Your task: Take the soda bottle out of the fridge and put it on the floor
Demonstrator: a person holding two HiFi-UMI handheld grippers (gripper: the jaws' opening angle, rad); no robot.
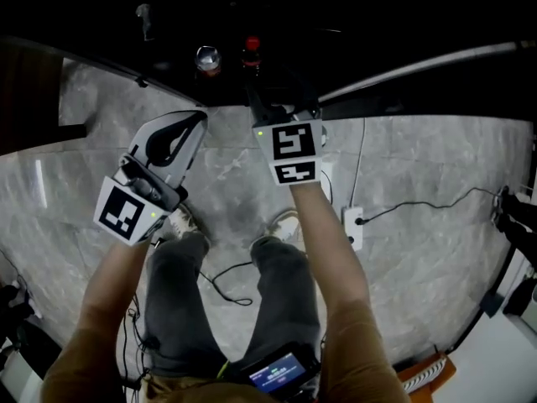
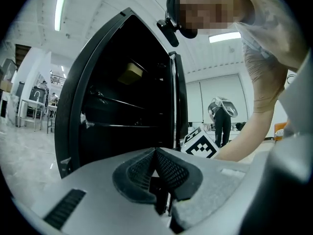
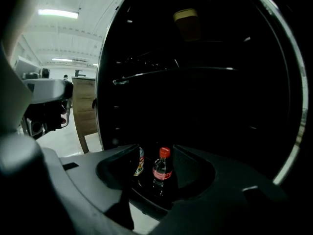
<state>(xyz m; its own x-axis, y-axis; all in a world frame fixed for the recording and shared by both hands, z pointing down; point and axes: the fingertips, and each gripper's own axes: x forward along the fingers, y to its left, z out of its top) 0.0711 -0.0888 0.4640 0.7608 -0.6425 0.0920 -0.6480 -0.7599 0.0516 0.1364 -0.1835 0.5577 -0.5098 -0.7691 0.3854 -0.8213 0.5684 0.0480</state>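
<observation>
The soda bottle [image 1: 252, 50], dark with a red cap and red label, stands on the bottom of the open black fridge [image 1: 277, 7]. A can [image 1: 207, 58] stands just to its left. In the right gripper view the soda bottle [image 3: 162, 169] shows upright between the two jaws but farther in, not touched, with the can [image 3: 139, 161] behind the left jaw. My right gripper [image 1: 270, 92] is open at the fridge's mouth. My left gripper [image 1: 196, 121] hovers left of it over the floor, jaws shut on nothing [image 2: 155, 152].
Grey marble floor [image 1: 419, 250] lies below, with a white socket block [image 1: 352, 225] and cables [image 1: 226, 285] near the person's feet. A wooden cabinet [image 3: 85, 112] stands left of the fridge. Dark shelves [image 3: 161, 72] cross the fridge interior. A person [image 2: 222, 116] stands far off.
</observation>
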